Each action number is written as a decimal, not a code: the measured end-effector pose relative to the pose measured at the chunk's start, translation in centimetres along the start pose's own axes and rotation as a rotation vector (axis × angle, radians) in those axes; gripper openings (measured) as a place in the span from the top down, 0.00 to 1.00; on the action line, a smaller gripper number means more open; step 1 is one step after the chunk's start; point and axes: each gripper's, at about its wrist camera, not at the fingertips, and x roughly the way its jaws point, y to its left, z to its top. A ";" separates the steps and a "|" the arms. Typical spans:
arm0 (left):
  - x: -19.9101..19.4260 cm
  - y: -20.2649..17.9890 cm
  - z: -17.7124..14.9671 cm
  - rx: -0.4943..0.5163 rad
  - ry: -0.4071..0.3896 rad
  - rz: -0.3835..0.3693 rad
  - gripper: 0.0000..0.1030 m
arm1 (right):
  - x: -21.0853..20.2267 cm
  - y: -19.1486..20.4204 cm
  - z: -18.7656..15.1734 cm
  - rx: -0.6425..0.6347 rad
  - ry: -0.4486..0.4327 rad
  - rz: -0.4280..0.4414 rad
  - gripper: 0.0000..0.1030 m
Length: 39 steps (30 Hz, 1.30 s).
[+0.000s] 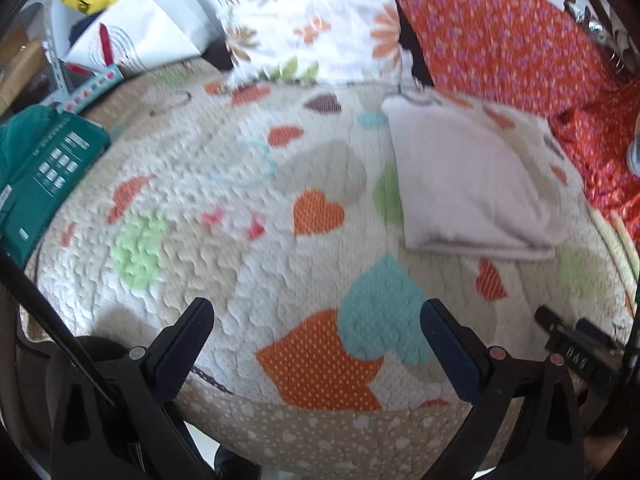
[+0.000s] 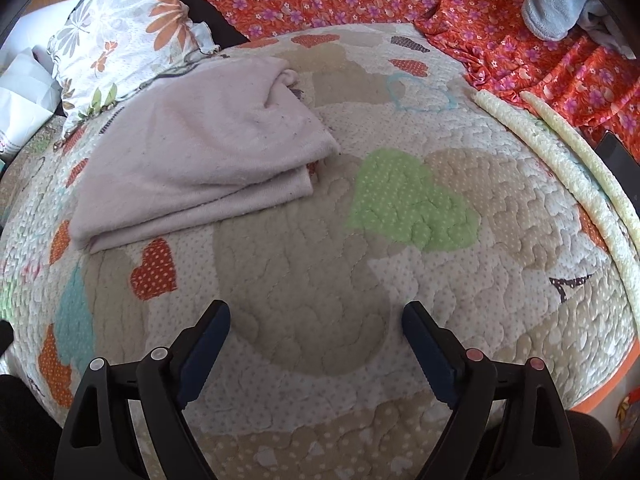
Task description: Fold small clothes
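One folded pale pink garment (image 2: 200, 152) lies on the heart quilt (image 2: 304, 280), at 10 o'clock in our right view. We see both jaws wide, empty: left gripper (image 1: 316, 336), right gripper (image 2: 316, 336). Floral pillow (image 2: 120, 40) behind.

Your left gripper (image 1: 316, 334) and right gripper (image 2: 316, 334) share black frames, dark blue pads, and round silver and pink rivets.
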 end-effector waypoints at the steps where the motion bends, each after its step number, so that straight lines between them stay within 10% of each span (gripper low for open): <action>1: -0.4 -0.1 0.1 -0.001 -0.021 -0.001 0.00 | -0.2 0.1 -0.1 -0.001 -0.009 0.003 0.12; 7: -1.9 -1.1 0.7 0.024 -0.085 -0.046 0.00 | -1.9 1.0 -0.2 -0.035 -0.091 -0.017 0.12; 39: 2.6 -3.9 -1.1 0.106 0.102 -0.080 0.00 | -1.0 1.0 0.4 -0.043 -0.104 -0.055 0.12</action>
